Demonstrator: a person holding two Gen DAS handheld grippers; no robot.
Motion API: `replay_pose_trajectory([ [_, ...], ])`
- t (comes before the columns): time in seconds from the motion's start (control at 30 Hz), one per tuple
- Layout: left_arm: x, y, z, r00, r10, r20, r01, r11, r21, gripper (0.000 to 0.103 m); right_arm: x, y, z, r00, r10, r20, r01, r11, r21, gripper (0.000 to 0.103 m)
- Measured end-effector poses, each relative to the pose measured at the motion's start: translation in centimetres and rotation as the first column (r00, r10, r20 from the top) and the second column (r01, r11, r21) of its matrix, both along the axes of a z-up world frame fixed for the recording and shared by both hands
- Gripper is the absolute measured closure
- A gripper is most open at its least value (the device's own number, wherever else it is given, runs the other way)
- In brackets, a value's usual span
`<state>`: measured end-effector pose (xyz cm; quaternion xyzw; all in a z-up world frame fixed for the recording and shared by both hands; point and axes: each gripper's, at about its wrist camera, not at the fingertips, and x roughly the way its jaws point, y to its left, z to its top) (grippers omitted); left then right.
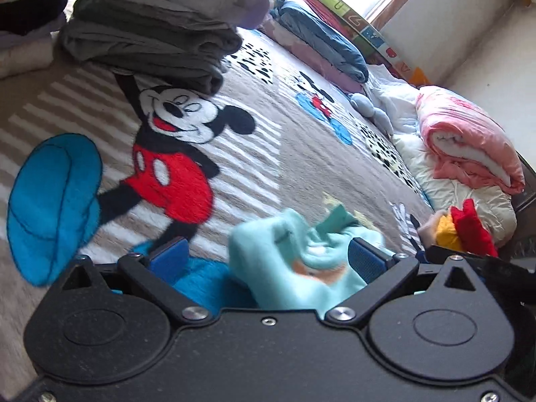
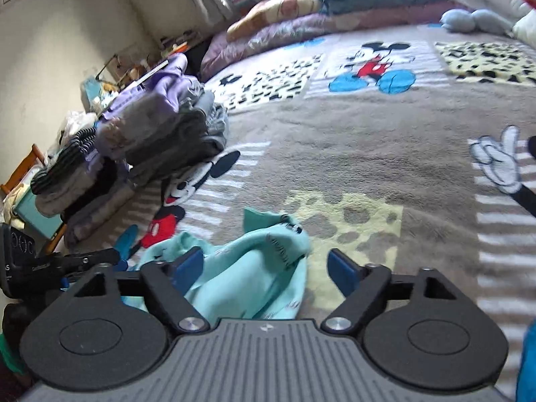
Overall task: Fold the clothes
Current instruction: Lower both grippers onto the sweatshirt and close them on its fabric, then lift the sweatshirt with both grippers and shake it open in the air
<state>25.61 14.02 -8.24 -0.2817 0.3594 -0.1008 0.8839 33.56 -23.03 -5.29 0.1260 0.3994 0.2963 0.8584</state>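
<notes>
Lying crumpled on the blanket (image 2: 368,140), the mint garment (image 2: 241,268) sits between both hand-held grippers. Left hand-held gripper (image 1: 268,254) stands wide, cloth between its pads, unpinched. Right hand-held gripper (image 2: 268,264) stands wide too. Folded stack (image 2: 174,134) lies at ten o'clock.

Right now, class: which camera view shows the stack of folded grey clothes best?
The left wrist view: the stack of folded grey clothes sits large and sharp there, its layers distinct, on the cartoon blanket. In the right wrist view the stack is smaller, blurred, and off to the side.
</notes>
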Motion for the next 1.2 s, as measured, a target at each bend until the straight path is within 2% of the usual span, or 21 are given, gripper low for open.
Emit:
replay_pose_trajectory([
  [0.1, 0.8, 1.0, -1.5, 1.0, -0.015, -0.018, 0.014, 0.997, -0.073, 0.004, 2.3, 0.6, -1.5, 0.999, 0.039, -0.025, -0.039, 0.999, 0.01, 0.027],
  [0.2, 1.1, 1.3, -2.3, 1.0, -0.025, -0.016, 0.023, 0.994, -0.108, 0.01, 4.1, 0.9, -3.0, 0.997, 0.064, -0.053, -0.062, 0.997, 0.042, 0.028],
  [0.33, 1.4, 1.3, -2.8, 0.999, -0.039, -0.002, 0.038, 0.991, -0.126, 0.022, 6.2, 1.0, -4.7, 0.993, 0.082, -0.087, -0.072, 0.99, 0.121, 0.027],
  [0.37, 1.4, 1.2, -2.8, 0.999, -0.042, 0.003, 0.042, 0.991, -0.125, 0.026, 6.7, 1.1, -5.2, 0.991, 0.088, -0.1, -0.074, 0.988, 0.133, 0.025],
  [0.47, 1.4, 0.9, -2.9, 0.998, -0.059, 0.016, 0.061, 0.989, -0.132, 0.03, 7.0, 1.6, -6.1, 0.985, 0.122, -0.119, -0.103, 0.982, 0.16, 0.023],
  [0.5, 1.4, 0.7, -2.9, 0.998, -0.065, 0.021, 0.067, 0.989, -0.13, 0.031, 7.1, 1.7, -6.4, 0.983, 0.136, -0.12, -0.115, 0.979, 0.168, 0.025],
  [0.53, 1.5, 0.5, -3.0, 0.997, -0.072, 0.023, 0.074, 0.99, -0.124, 0.037, 6.9, 1.9, -6.5, 0.981, 0.153, -0.122, -0.13, 0.976, 0.176, 0.038],
  [0.57, 1.5, 0.3, -3.0, 0.997, -0.076, 0.022, 0.078, 0.99, -0.116, 0.049, 6.8, 2.0, -6.5, 0.979, 0.166, -0.121, -0.142, 0.972, 0.185, 0.047],
  [0.6, 1.5, 0.1, -3.0, 0.996, -0.085, 0.02, 0.087, 0.99, -0.111, 0.058, 6.6, 2.0, -6.4, 0.979, 0.168, -0.115, -0.145, 0.971, 0.188, 0.051],
  [0.63, 1.5, -0.1, -3.0, 0.996, -0.09, 0.019, 0.092, 0.991, -0.1, 0.068, 6.4, 2.0, -6.1, 0.98, 0.17, -0.102, -0.149, 0.971, 0.187, 0.063],
  [0.67, 1.4, -0.3, -2.9, 0.996, -0.088, 0.022, 0.089, 0.993, -0.079, 0.07, 6.2, 1.9, -5.8, 0.981, 0.172, -0.089, -0.154, 0.97, 0.186, 0.071],
  [0.73, 1.1, -0.7, -2.4, 0.994, -0.097, 0.044, 0.1, 0.994, -0.055, 0.079, 5.4, 1.7, -4.6, 0.984, 0.173, -0.048, -0.163, 0.972, 0.167, 0.074],
  [0.77, 0.9, -0.9, -2.0, 0.993, -0.103, 0.058, 0.106, 0.993, -0.046, 0.081, 5.0, 1.7, -4.0, 0.984, 0.175, -0.028, -0.168, 0.973, 0.155, 0.075],
  [1.03, -2.0, -2.8, 3.4, 0.965, -0.157, 0.209, 0.147, 0.987, 0.062, 0.086, 0.3, 0.2, 3.2, 0.979, 0.152, 0.133, -0.168, 0.977, 0.127, 0.078],
  [1.2, -5.5, -3.4, 7.3, 0.939, -0.173, 0.297, 0.157, 0.985, 0.076, 0.088, -3.8, -1.4, 8.2, 0.961, 0.16, 0.225, -0.191, 0.974, 0.12, 0.08],
])
